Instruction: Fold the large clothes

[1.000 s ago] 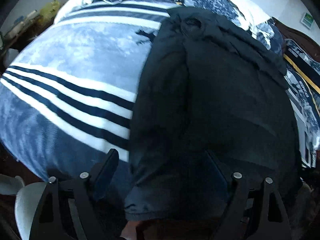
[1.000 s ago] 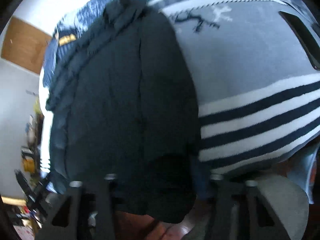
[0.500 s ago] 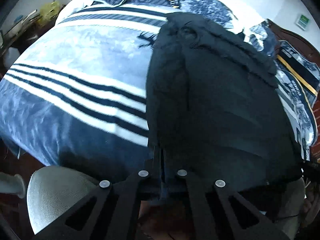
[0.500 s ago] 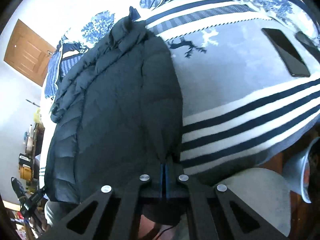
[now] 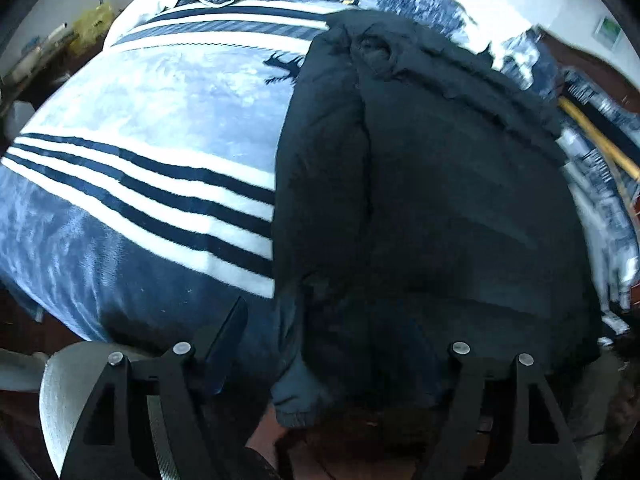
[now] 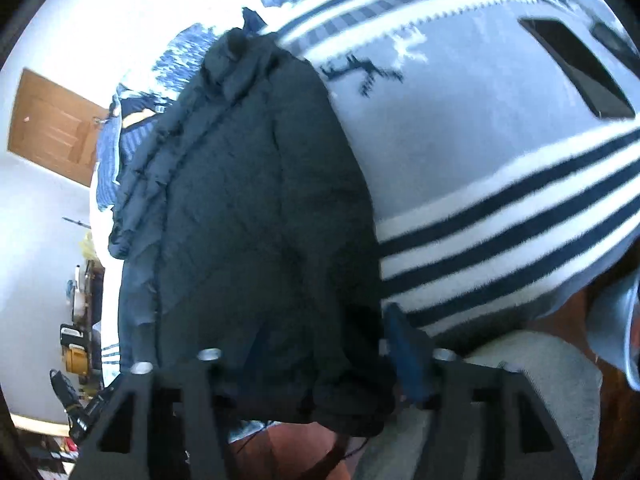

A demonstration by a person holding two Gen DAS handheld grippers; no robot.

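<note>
While the black puffer jacket [image 5: 440, 208] lies lengthwise on the bed's striped blanket [image 5: 152, 184], both hand-held grippers, left [image 5: 344, 364] and right [image 6: 320, 364], have just opened wide, empty, at its hem, so regripping it for the next fold seems due.

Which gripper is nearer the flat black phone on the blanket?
Right: the flat black phone lies on the striped blanket ahead of the right gripper; the left gripper sees none.

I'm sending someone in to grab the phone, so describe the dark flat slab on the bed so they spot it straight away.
Start at the blue blanket with navy and white stripes covering the bed. Beyond the stripes, past its deer print, lies a flat black slab, probably a phone. Unlike the puffy black jacket, it is flat, rectangular and glossy.
</note>
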